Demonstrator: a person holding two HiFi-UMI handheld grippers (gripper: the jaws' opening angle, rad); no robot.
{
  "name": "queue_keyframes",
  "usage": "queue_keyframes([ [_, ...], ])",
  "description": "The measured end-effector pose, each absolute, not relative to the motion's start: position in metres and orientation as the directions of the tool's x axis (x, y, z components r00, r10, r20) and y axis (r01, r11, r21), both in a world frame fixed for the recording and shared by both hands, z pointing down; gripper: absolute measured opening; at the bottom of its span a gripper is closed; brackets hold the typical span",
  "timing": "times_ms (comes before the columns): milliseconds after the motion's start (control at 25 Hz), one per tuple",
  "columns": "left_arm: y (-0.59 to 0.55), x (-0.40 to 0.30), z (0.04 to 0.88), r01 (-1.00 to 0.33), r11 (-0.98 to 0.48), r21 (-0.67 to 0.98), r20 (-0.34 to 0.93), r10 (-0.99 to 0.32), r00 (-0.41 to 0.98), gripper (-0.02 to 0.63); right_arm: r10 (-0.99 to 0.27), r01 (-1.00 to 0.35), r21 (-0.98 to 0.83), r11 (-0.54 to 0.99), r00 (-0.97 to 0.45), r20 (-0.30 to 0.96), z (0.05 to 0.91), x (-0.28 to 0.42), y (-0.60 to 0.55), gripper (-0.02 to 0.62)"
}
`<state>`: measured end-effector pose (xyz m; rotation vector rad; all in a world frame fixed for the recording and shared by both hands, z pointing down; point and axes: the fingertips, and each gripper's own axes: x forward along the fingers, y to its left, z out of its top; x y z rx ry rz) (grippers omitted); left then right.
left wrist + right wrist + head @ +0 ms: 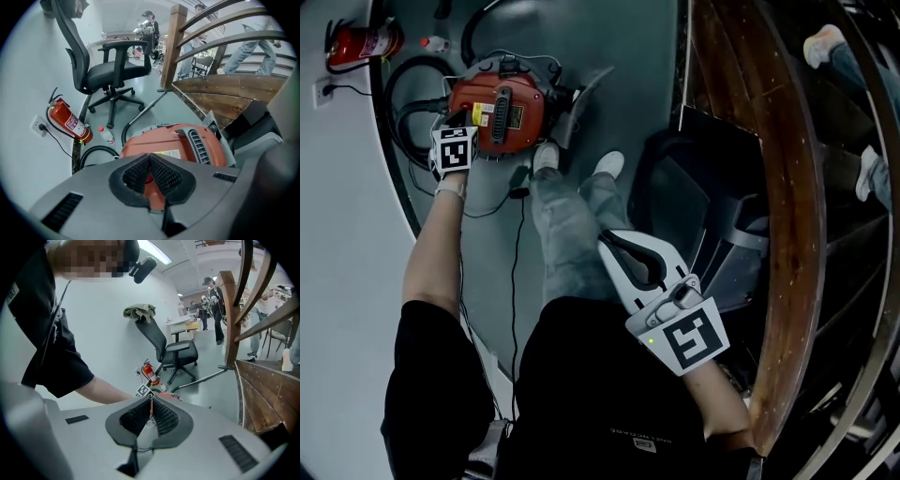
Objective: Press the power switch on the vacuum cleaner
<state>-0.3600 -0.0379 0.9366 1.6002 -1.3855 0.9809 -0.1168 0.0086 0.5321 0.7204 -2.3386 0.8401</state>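
Observation:
The red vacuum cleaner (511,108) lies on the grey floor near the wall, its black hose (405,101) looped beside it. My left gripper (467,118) is shut, and its tips rest against the left side of the vacuum's top. In the left gripper view the shut left gripper (150,159) points down at the vacuum cleaner (187,140), and the jaws hide the switch. My right gripper (609,244) is shut on nothing, held back near the person's waist. In the right gripper view the right gripper (151,401) points toward the far vacuum cleaner (165,395).
A fire extinguisher (364,42) and a small bottle (436,43) lie by the wall beyond the vacuum. An office chair (110,70) stands further off. The person's shoes (546,155) are right beside the vacuum. A wooden stair rail (778,187) runs along the right.

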Motion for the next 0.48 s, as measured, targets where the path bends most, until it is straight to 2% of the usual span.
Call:
queue_keyframes([
  [480,-0.041,-0.362,0.961,-0.994,-0.078,0.077,0.917,-0.386,0.102,0.015,-0.296,-0.672,-0.421,0.609,-0.685,0.666,0.55,-0.113,0.012,0.035],
])
